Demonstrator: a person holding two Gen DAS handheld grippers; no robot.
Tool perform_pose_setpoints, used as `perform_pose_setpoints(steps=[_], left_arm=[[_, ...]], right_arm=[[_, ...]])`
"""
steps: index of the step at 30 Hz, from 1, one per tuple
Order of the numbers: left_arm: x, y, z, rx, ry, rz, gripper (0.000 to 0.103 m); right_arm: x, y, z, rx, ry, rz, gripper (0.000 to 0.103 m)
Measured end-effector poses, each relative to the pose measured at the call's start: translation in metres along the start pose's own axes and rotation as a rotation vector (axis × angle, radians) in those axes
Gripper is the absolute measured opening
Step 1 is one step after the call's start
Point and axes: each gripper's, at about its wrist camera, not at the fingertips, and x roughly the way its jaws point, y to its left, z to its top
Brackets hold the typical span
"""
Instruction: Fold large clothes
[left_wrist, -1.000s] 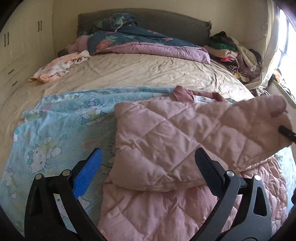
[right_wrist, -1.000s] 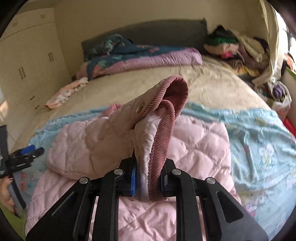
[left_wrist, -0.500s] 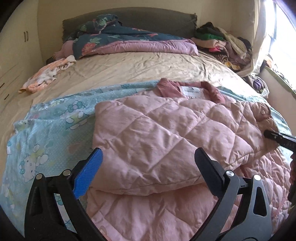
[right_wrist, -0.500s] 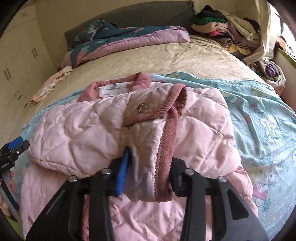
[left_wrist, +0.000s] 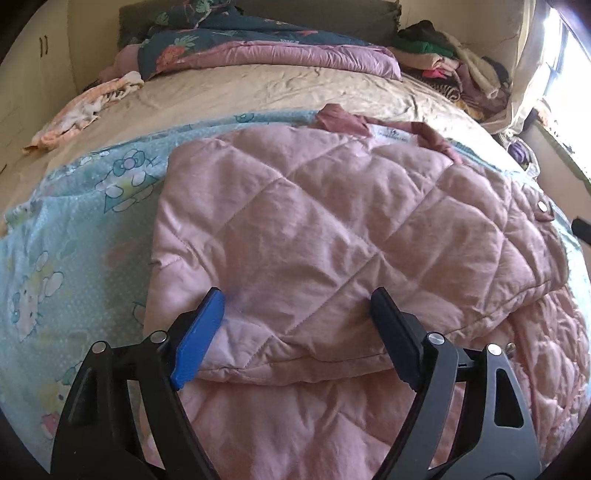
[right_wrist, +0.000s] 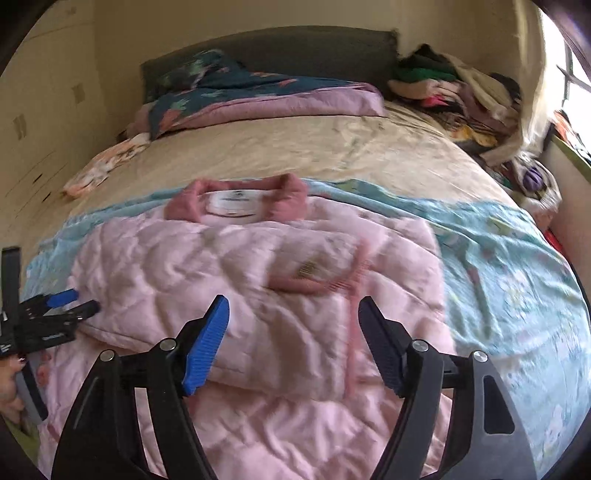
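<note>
A pink quilted jacket (left_wrist: 332, 229) lies on a light blue cartoon sheet (left_wrist: 74, 229) on the bed, collar and white label at the far side, one sleeve folded across its body. My left gripper (left_wrist: 295, 306) is open and empty, hovering low over the near edge of the folded sleeve. My right gripper (right_wrist: 291, 314) is open and empty, just above the jacket (right_wrist: 240, 266) near the sleeve's ribbed cuff (right_wrist: 317, 280). The left gripper also shows at the left edge of the right wrist view (right_wrist: 70, 302).
The bed has a beige sheet (left_wrist: 258, 88). A dark floral and purple duvet (left_wrist: 258, 48) lies by the headboard. A pile of clothes (left_wrist: 454, 70) sits at the far right. A small pink-white garment (left_wrist: 85, 107) lies far left. Cupboards stand left, a window right.
My right gripper laid the sleeve cuff down on the jacket, opened and let it go. The sleeve now lies flat across the jacket. My left gripper moved forward and lower over the jacket.
</note>
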Motion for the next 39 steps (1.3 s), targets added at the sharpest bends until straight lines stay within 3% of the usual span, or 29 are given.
perform_pose_setpoints(steps=[5, 8, 11, 13, 17, 24, 28, 33, 39], left_arm=[[0.001, 0.0, 0.0, -0.003, 0.005, 0.005, 0.074], [0.001, 0.001, 0.0, -0.004, 0.004, 0.006, 0.075], [0.0, 0.001, -0.001, -0.007, 0.004, 0.001, 0.075], [-0.001, 0.001, -0.001, -0.005, 0.005, 0.001, 0.075], [-0.002, 0.002, -0.001, -0.006, 0.005, 0.001, 0.075], [-0.003, 0.002, 0.0, -0.015, 0.006, 0.0, 0.074], [-0.013, 0.001, -0.001, -0.035, 0.01, -0.013, 0.081], [-0.032, -0.001, -0.008, -0.047, 0.015, -0.02, 0.087], [-0.056, 0.008, -0.016, -0.141, -0.032, -0.044, 0.091]], right_arm=[[0.028, 0.038, 0.015, -0.108, 0.05, 0.056, 0.073], [0.054, 0.05, 0.022, -0.091, 0.102, 0.096, 0.076], [0.098, 0.055, 0.014, -0.068, 0.281, 0.057, 0.081], [0.111, 0.059, 0.01, -0.08, 0.296, 0.039, 0.084], [0.121, 0.067, 0.004, -0.093, 0.281, -0.002, 0.087], [0.119, 0.062, -0.008, -0.068, 0.209, 0.014, 0.088], [0.112, 0.061, -0.011, -0.051, 0.183, 0.02, 0.087], [0.095, 0.057, -0.017, -0.008, 0.167, 0.04, 0.087], [0.06, 0.051, -0.038, 0.058, 0.148, 0.075, 0.088]])
